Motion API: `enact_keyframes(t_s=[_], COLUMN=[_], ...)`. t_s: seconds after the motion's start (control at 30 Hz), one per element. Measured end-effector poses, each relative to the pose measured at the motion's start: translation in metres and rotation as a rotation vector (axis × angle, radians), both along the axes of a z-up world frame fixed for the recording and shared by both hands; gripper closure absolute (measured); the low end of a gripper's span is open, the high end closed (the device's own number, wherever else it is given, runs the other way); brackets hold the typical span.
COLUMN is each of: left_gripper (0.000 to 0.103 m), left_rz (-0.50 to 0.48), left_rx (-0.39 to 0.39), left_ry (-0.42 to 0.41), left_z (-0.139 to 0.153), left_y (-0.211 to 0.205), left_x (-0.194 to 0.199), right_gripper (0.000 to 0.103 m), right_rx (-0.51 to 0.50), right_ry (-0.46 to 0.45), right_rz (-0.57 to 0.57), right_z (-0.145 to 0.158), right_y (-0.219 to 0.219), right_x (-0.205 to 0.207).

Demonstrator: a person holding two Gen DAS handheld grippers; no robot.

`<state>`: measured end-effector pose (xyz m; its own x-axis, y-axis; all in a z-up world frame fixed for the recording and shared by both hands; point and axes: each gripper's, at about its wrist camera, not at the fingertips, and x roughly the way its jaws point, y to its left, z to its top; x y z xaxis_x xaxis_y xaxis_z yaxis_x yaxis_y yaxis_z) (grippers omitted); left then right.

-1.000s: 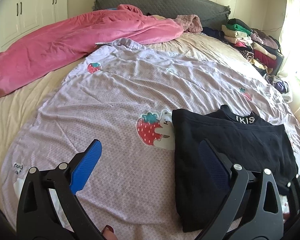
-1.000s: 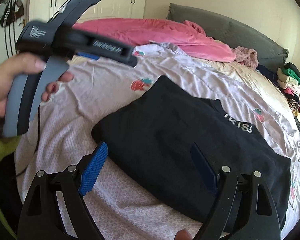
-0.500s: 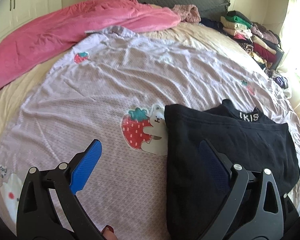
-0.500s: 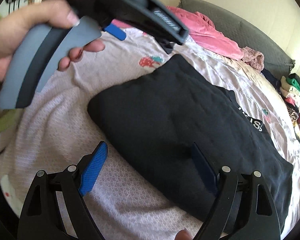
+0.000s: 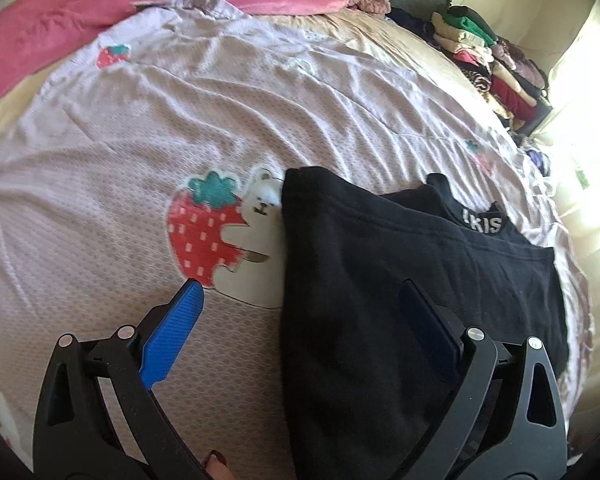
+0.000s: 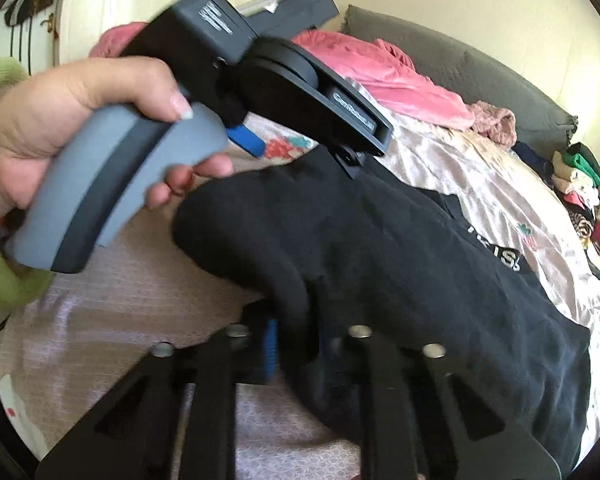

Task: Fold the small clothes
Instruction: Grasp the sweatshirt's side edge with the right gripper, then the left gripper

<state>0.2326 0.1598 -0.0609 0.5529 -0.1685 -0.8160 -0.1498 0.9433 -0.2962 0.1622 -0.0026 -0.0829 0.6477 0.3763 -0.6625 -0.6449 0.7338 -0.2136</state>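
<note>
Pinching the black garment (image 6: 400, 248) on the bed: right tool (image 6: 296, 344), jaws just closed.
Left tool (image 5: 300, 312) gapes wide, empty, straddling the garment's left edge.

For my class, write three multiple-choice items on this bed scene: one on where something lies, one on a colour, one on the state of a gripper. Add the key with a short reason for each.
1. Where does the strawberry patch lie relative to the black garment in the left wrist view?
A. to its left
B. on top of it
C. to its right

2. What colour is the blanket bunched at the far side of the bed?
A. green
B. pink
C. white

3. How does the right gripper stand?
A. wide open above the bed
B. shut on the black garment
C. shut on the pink blanket

Key: 1 A, the patch borders the garment's left edge. 2 B, it is plainly pink. 3 B, black cloth bunches between its closed-in blue pads.
</note>
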Motion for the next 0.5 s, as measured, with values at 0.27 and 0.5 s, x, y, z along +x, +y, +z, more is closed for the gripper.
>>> enact_keyframes(t_s=[0.27, 0.5], left_gripper=[0.011, 0.01], left_rz=[-0.017, -0.018], left_rx=[-0.134, -0.168], left_ry=[0.025, 0.049], left_z=[-0.003, -0.01], left_y=[0.003, 0.002], left_x=[0.003, 0.01], right_gripper=[0.095, 0.096], right_rx=[0.179, 0.25], right_ry=[0.077, 0.056], right_rz=[-0.046, -0.018], right_z=[0.015, 0.024], right_y=[-0.032, -0.038], right_x=[0.013, 0.002])
